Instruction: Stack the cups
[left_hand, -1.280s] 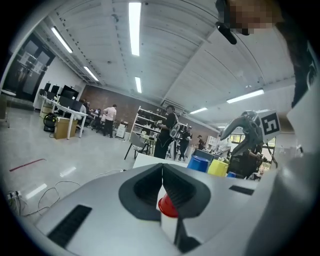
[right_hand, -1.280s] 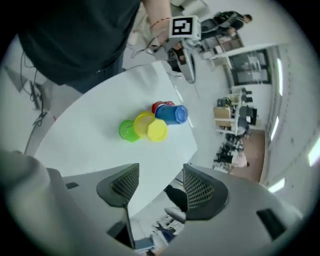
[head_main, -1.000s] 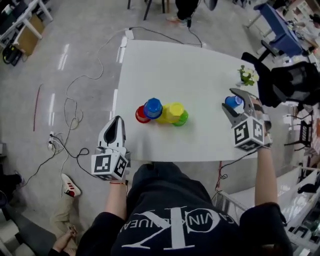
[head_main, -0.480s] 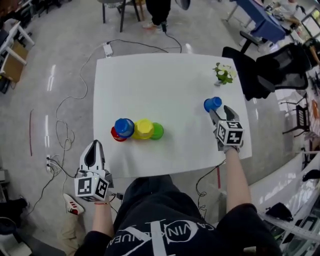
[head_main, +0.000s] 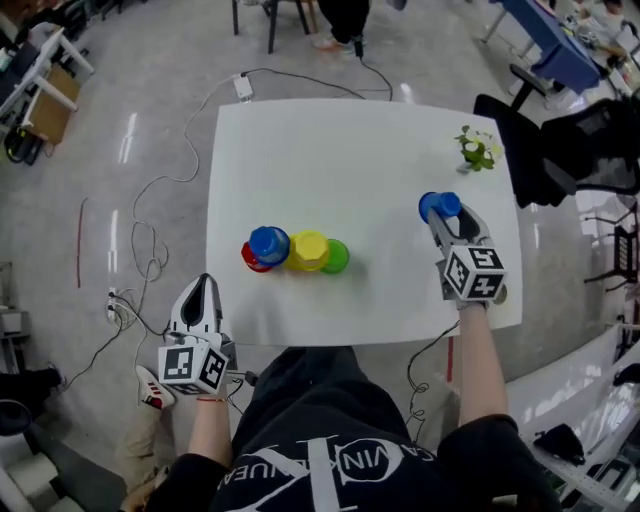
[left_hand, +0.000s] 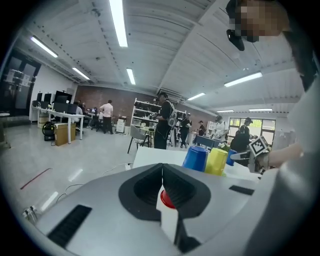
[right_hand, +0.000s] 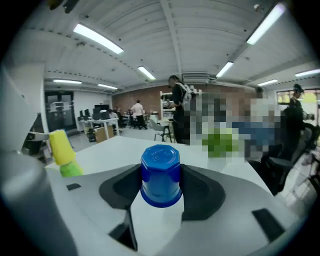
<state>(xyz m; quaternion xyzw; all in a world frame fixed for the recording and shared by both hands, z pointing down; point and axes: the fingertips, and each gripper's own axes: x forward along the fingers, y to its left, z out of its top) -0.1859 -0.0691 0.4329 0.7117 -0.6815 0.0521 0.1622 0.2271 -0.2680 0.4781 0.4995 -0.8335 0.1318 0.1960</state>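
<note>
A lone blue cup stands upside down on the right side of the white table. My right gripper reaches round it from the front. Its jaws are closing, and the pads press on both sides of the blue cup. Near the table's front left, a red cup, a second blue cup, a yellow cup and a green cup huddle together. My left gripper hovers off the front left edge, shut and empty, pointing at the red cup.
A small green plant stands at the table's far right. Cables trail over the floor on the left. A dark office chair sits beyond the right edge. People and desks fill the background of both gripper views.
The head view has swung about. My right gripper stays round the lone blue cup at about the same spot; the left gripper stays off the front left edge.
</note>
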